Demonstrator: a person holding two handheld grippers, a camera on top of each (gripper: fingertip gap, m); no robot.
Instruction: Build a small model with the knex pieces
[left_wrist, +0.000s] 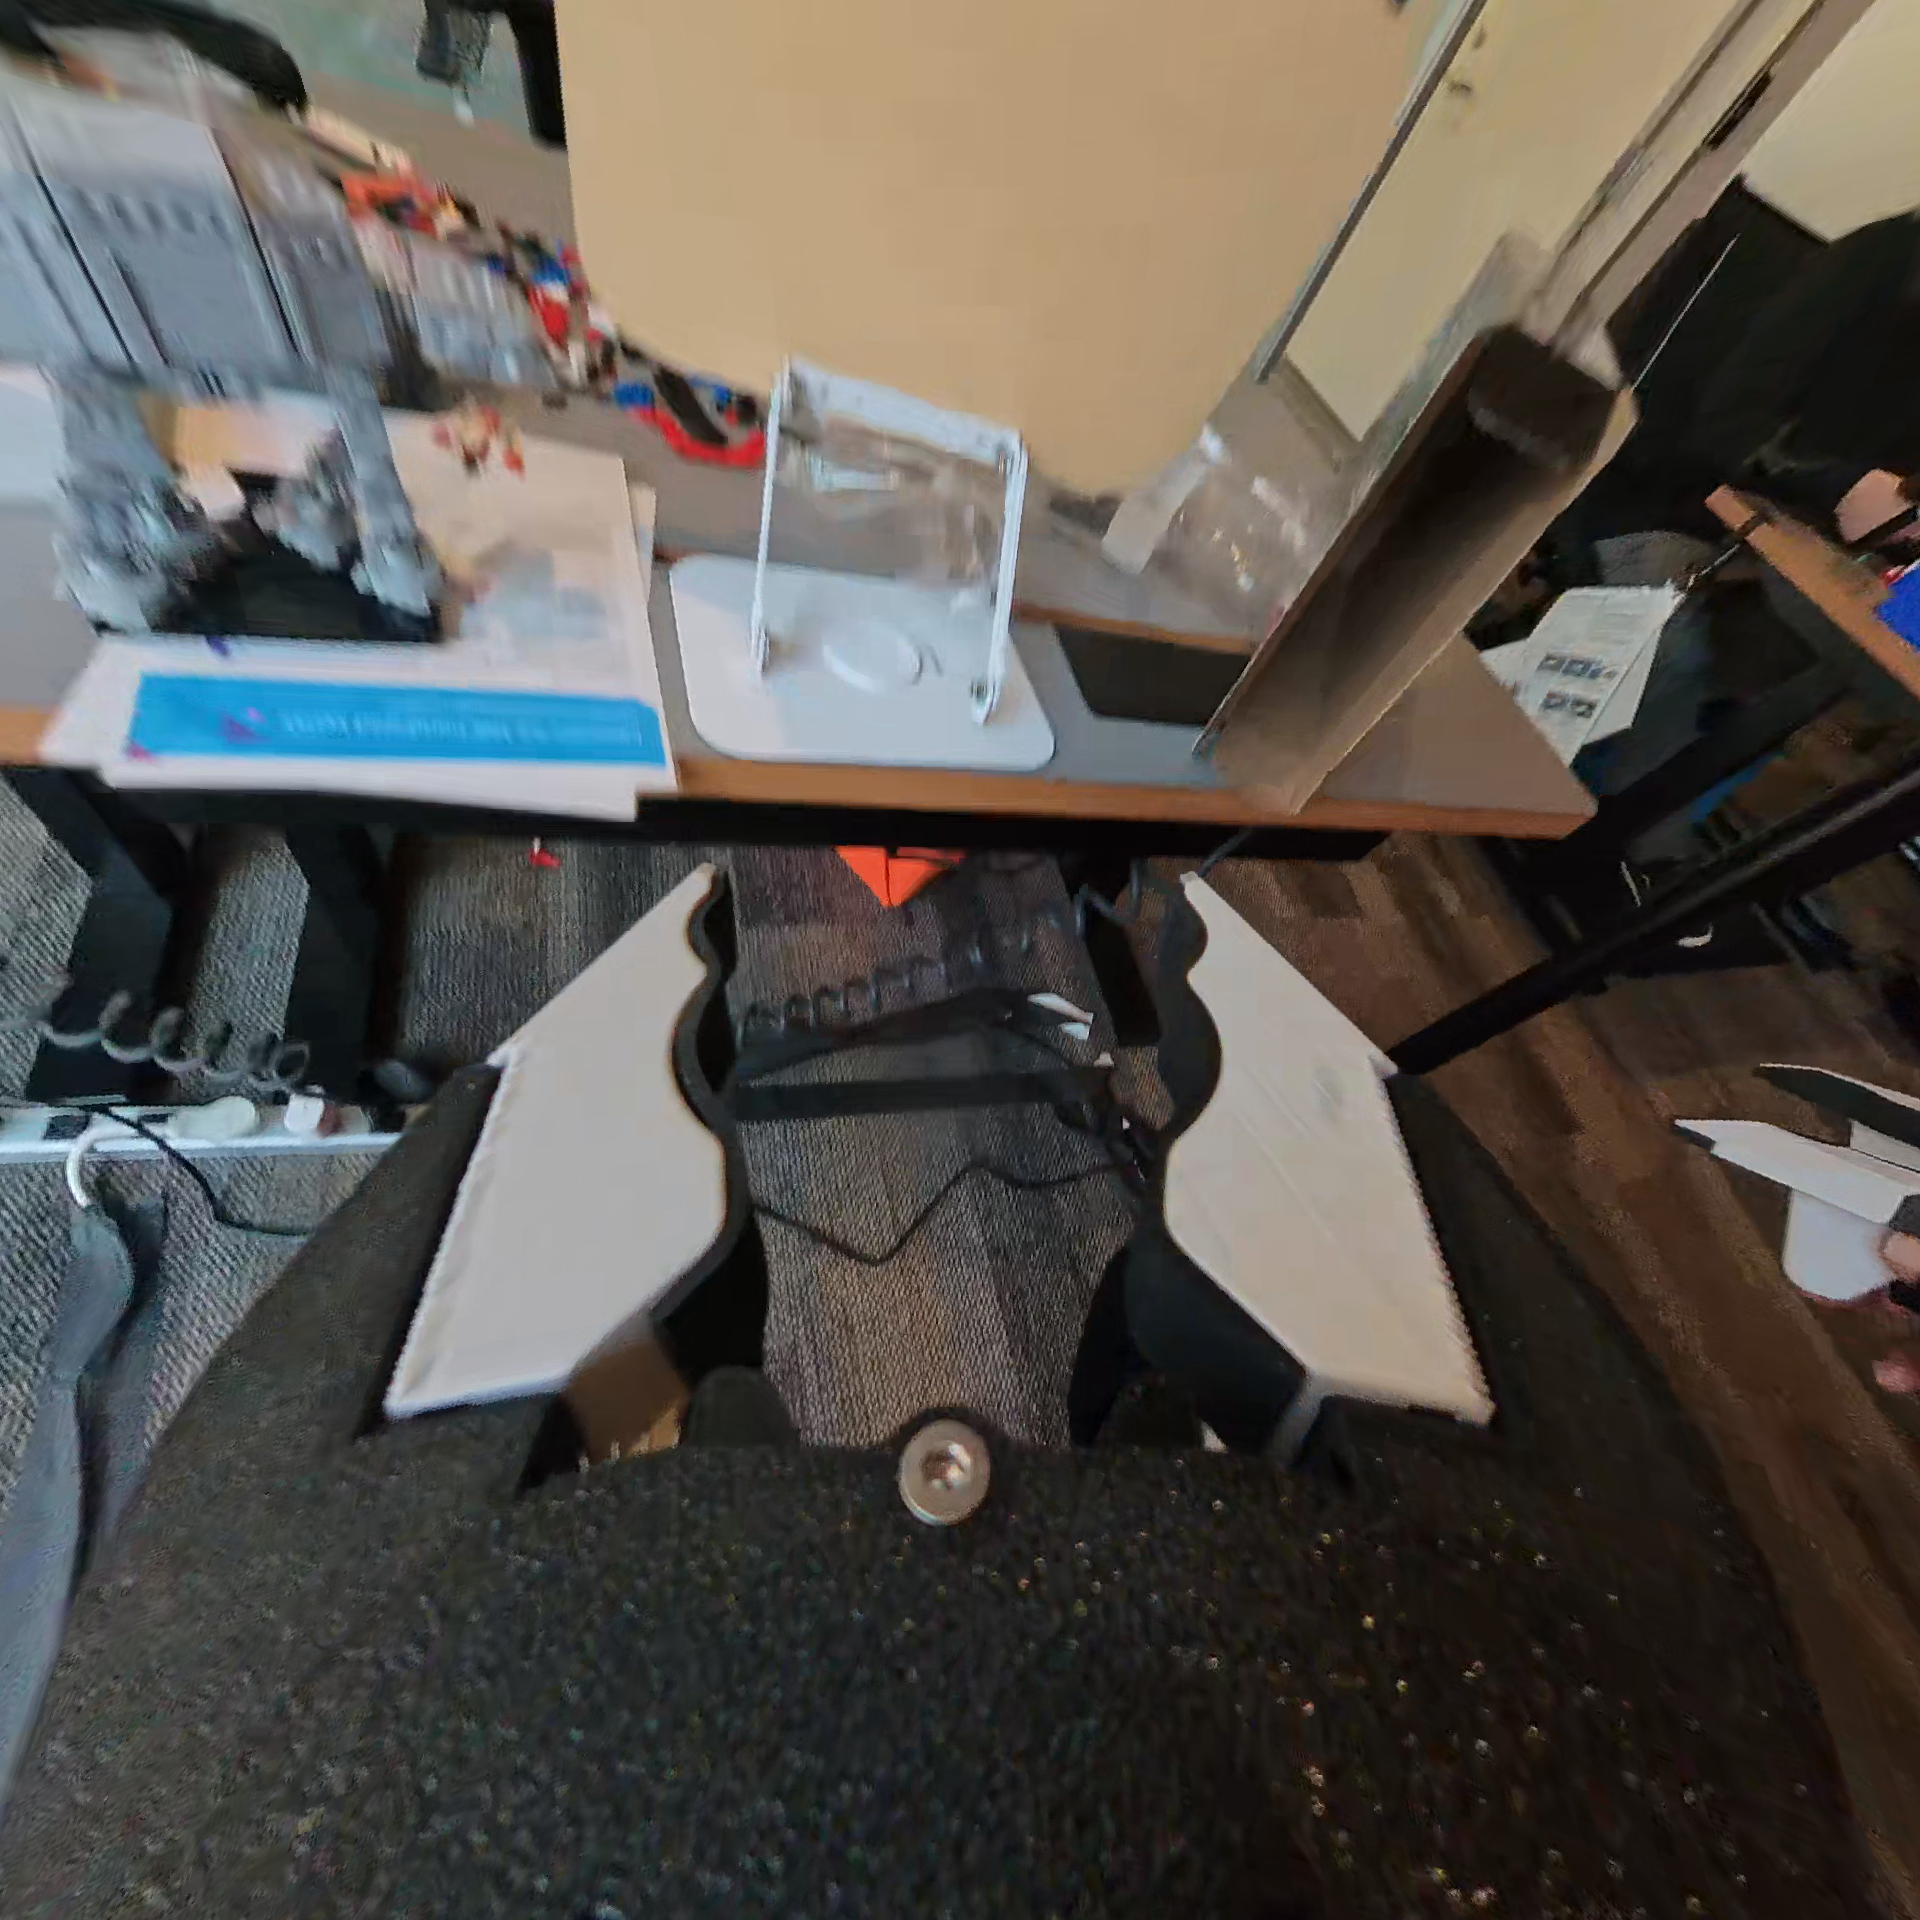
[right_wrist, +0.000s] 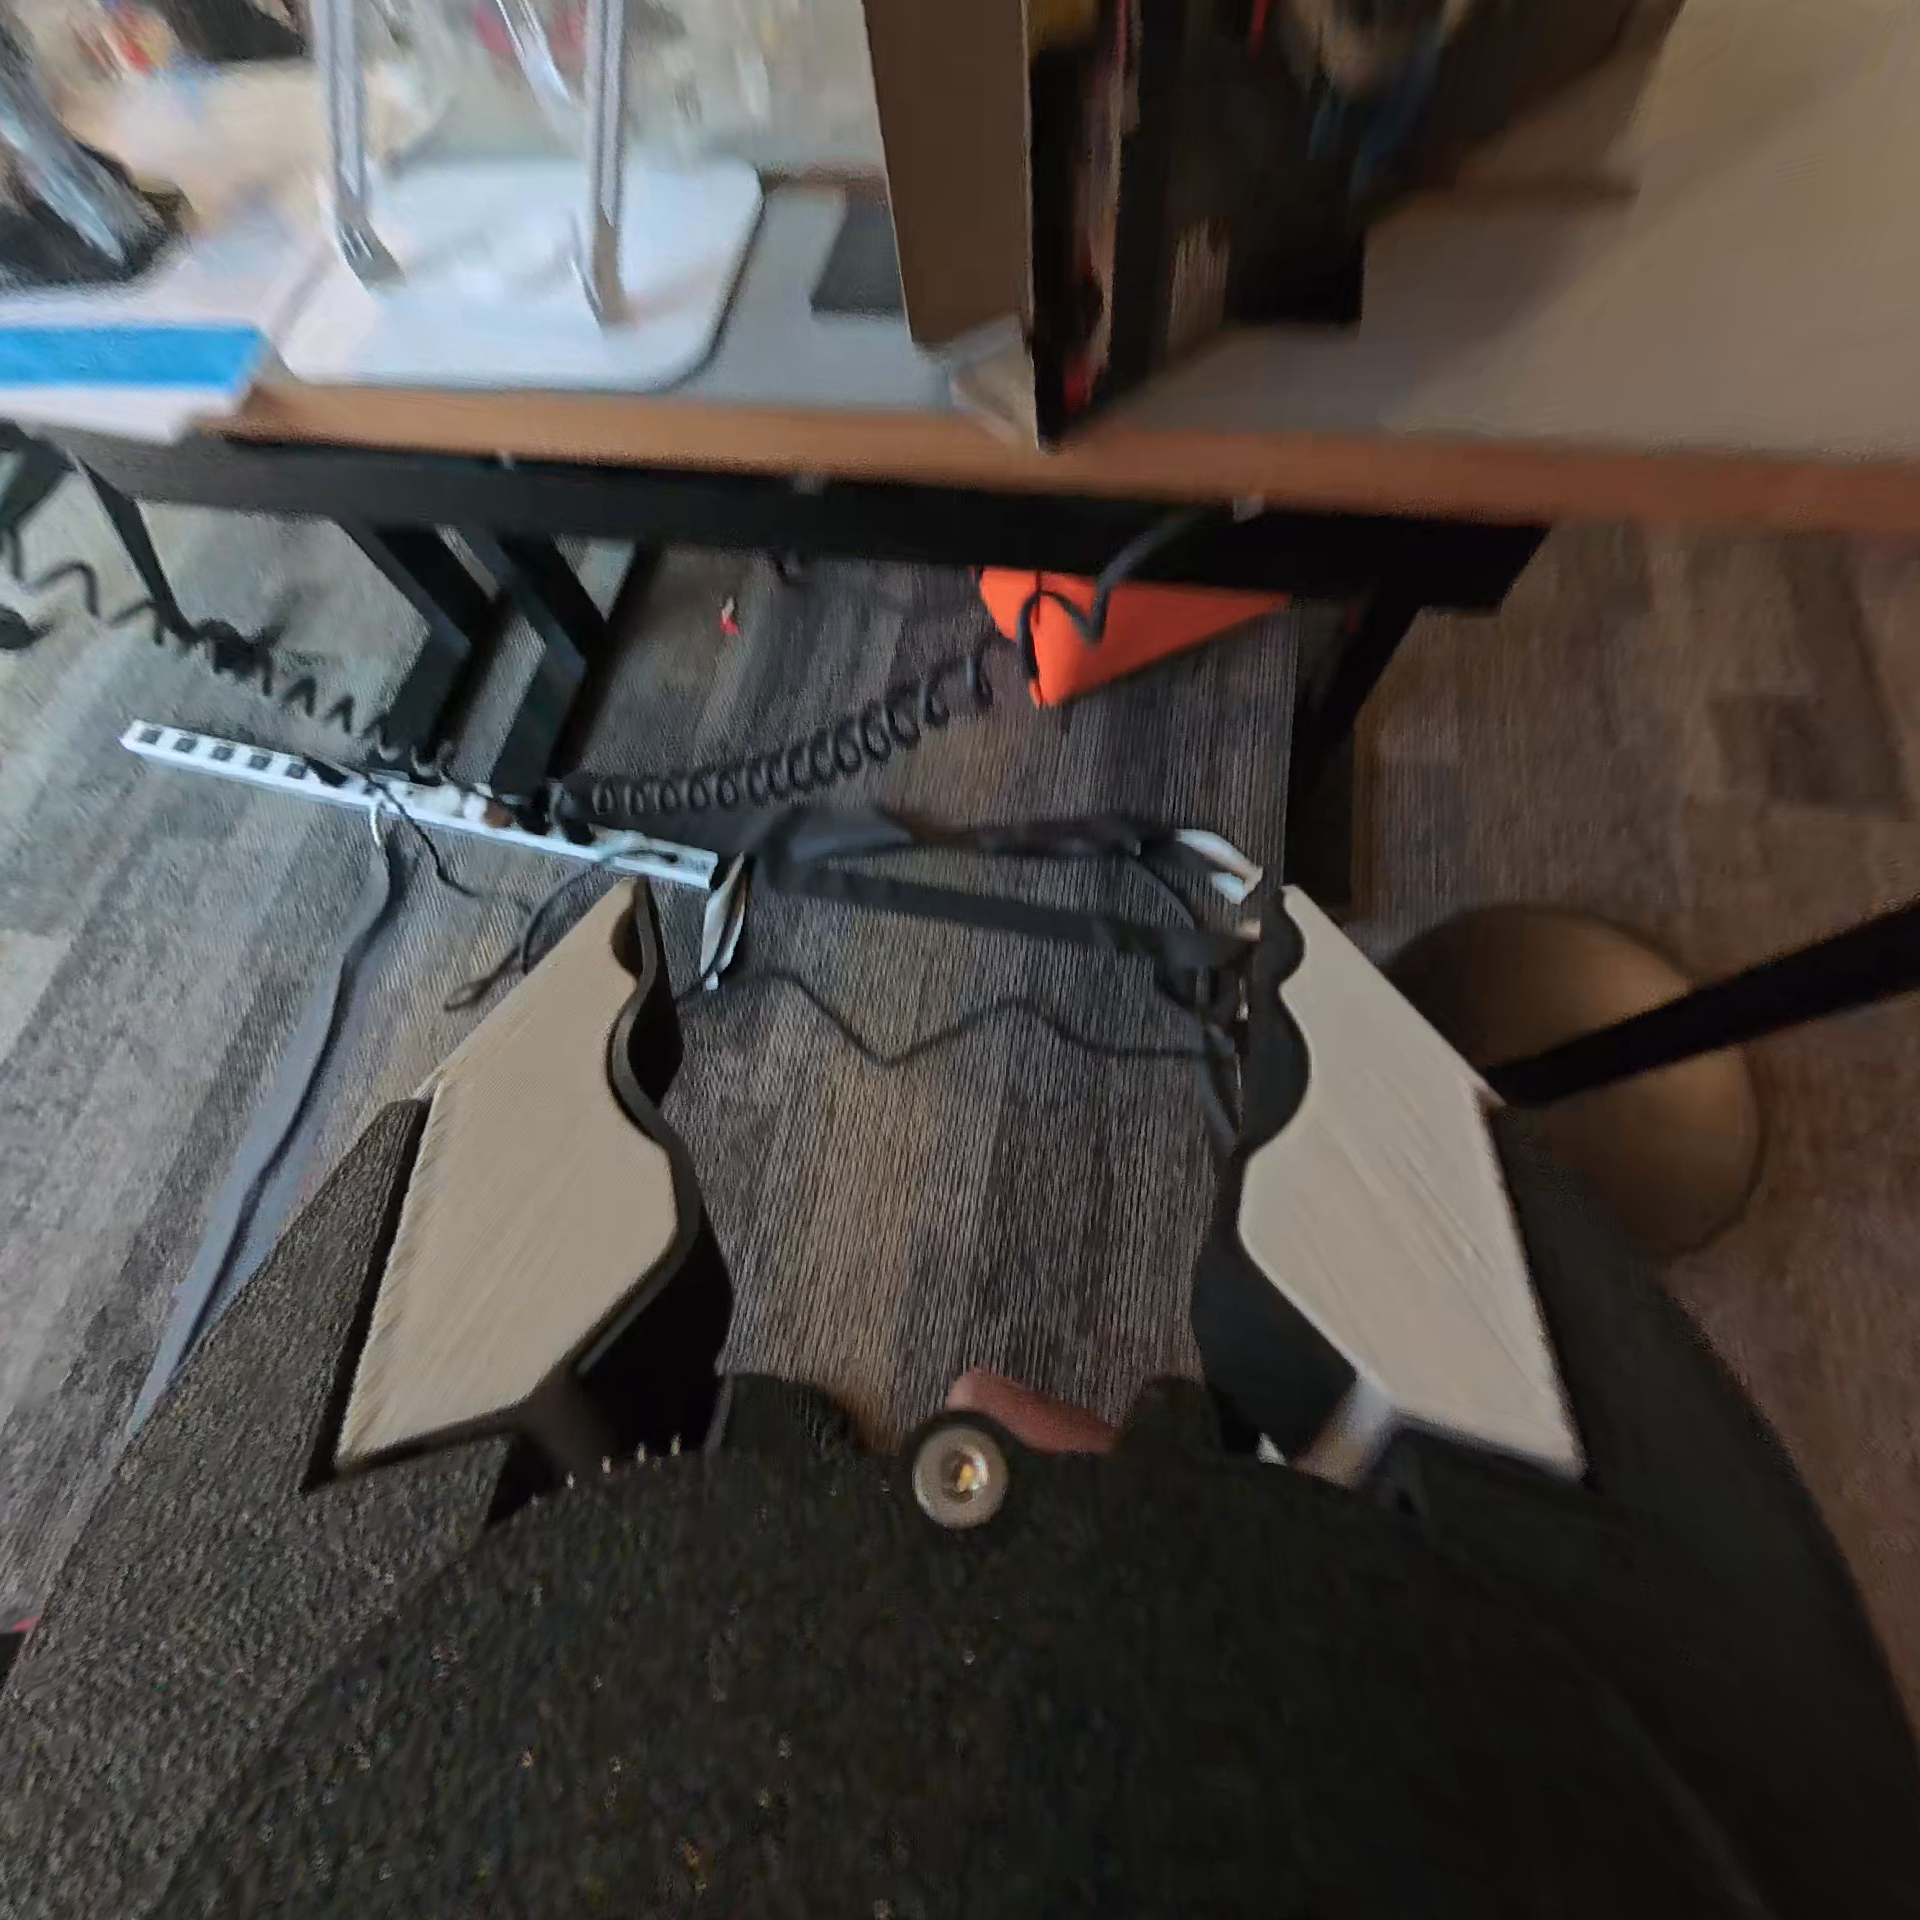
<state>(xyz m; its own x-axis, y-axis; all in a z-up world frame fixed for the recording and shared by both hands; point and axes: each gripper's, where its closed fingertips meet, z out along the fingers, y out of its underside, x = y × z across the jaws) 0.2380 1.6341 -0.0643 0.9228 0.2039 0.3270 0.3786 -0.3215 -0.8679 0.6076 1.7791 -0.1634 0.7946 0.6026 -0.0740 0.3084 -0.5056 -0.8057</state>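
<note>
1. The left hand-held gripper (left_wrist: 951, 914) is held in the air in front of the worktop (left_wrist: 1039, 795), below its front edge. Its two white fingers (left_wrist: 582, 1143) are spread wide and hold nothing; only carpet (left_wrist: 914, 1309) and loose cables show between them.
2. The right hand-held gripper (right_wrist: 961, 935) is likewise wide open and empty, held over the carpet (right_wrist: 935, 1195) short of the worktop (right_wrist: 1143, 468). It also shows at the far right edge of the left wrist view.
3. On the worktop stands a white stand (left_wrist: 873, 665) with a flat base and two upright posts carrying a clear panel. Left of it lies a sheet of paper with a blue band (left_wrist: 395, 727); right of it a cardboard box (left_wrist: 1423, 561) leans.
4. Under the worktop lie an orange object (right_wrist: 1122, 634), a black coiled cable (right_wrist: 790, 769) and a white power strip (right_wrist: 416, 800).
5. Both views are blurred.
</note>
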